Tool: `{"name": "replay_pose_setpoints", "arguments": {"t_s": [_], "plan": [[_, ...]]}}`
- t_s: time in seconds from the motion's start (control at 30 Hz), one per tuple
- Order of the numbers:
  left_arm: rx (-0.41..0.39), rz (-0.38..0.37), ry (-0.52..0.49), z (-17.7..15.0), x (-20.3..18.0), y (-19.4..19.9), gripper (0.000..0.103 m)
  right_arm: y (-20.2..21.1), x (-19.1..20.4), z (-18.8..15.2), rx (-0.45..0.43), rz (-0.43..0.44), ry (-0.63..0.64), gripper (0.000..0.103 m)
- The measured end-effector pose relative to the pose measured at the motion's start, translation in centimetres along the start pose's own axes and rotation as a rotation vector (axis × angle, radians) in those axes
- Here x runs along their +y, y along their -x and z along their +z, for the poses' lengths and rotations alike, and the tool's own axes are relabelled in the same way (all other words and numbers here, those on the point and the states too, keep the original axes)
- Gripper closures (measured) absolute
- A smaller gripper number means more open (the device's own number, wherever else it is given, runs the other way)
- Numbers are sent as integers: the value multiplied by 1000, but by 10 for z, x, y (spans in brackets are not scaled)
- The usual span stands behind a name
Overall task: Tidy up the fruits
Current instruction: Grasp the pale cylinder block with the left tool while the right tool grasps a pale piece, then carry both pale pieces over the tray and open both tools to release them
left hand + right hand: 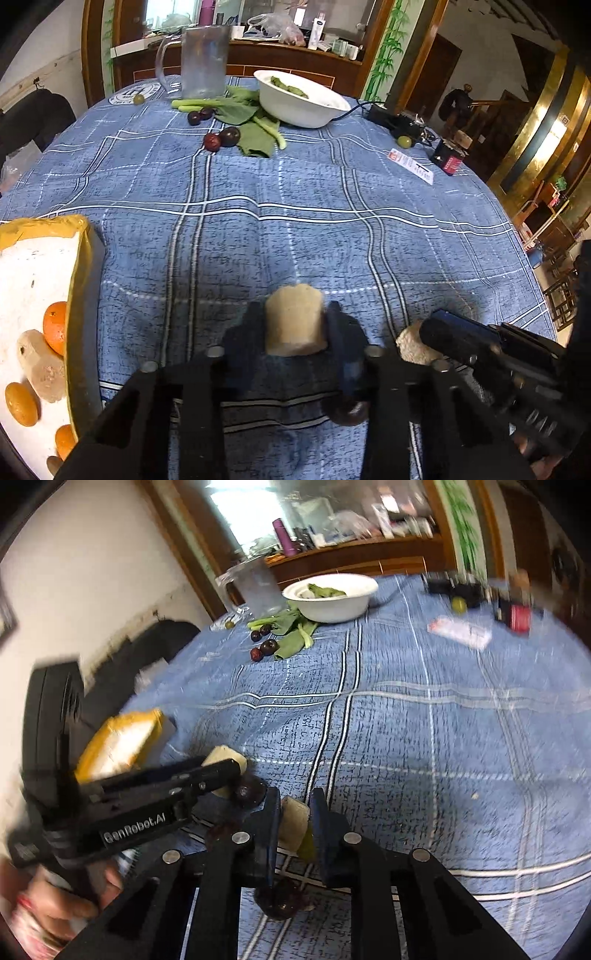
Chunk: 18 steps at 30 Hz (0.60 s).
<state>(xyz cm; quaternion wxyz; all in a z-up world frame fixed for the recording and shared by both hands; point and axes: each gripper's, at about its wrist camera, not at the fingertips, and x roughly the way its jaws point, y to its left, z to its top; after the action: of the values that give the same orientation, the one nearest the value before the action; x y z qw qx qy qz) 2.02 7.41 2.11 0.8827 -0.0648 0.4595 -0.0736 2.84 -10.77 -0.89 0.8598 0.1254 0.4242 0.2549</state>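
Both grippers hang close together over the blue cloth [295, 206], the left gripper [295, 325] clamped on one pale chunk [295, 319] and the right gripper [293, 825] clamped on another pale piece [293, 825], so they may collide and knock a piece loose short of the yellow-rimmed tray [79, 266].

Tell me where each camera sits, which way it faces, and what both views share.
Left wrist: on the left tool, facing across the table to the white bowl; its fingers clamp a pale chunk; the right tool enters from the right.
Right wrist: on the right tool, blurred, same heading, clamping another pale piece; left tool and hand at left.
Shared: bowl, yellow-rimmed box.
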Motion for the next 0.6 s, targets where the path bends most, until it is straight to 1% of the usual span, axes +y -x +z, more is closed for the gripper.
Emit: {"name": "replay_pose_setpoints", "arguments": {"t_s": [0.07, 0.17, 0.23, 0.33, 0.5, 0.6], "plan": [[-12, 17, -10, -2, -3, 1, 70, 0, -10, 1, 4, 51, -71, 86], [-12, 2, 11, -2, 1, 3, 71, 2, -23, 2, -4, 112, -158, 87], [-12, -6, 24, -3, 5, 5, 71, 4, -30, 3, -16, 134, -200, 87], [-22, -10, 34, -7, 9, 11, 71, 7, -32, 3, -36, 133, -216, 87], [-46, -25, 61, -14, 15, 29, 70, 14, -28, 4, -67, 167, -209, 89], [-63, -10, 57, -19, 17, 40, 70, 15, -23, 5, -70, 135, -173, 88]]}}
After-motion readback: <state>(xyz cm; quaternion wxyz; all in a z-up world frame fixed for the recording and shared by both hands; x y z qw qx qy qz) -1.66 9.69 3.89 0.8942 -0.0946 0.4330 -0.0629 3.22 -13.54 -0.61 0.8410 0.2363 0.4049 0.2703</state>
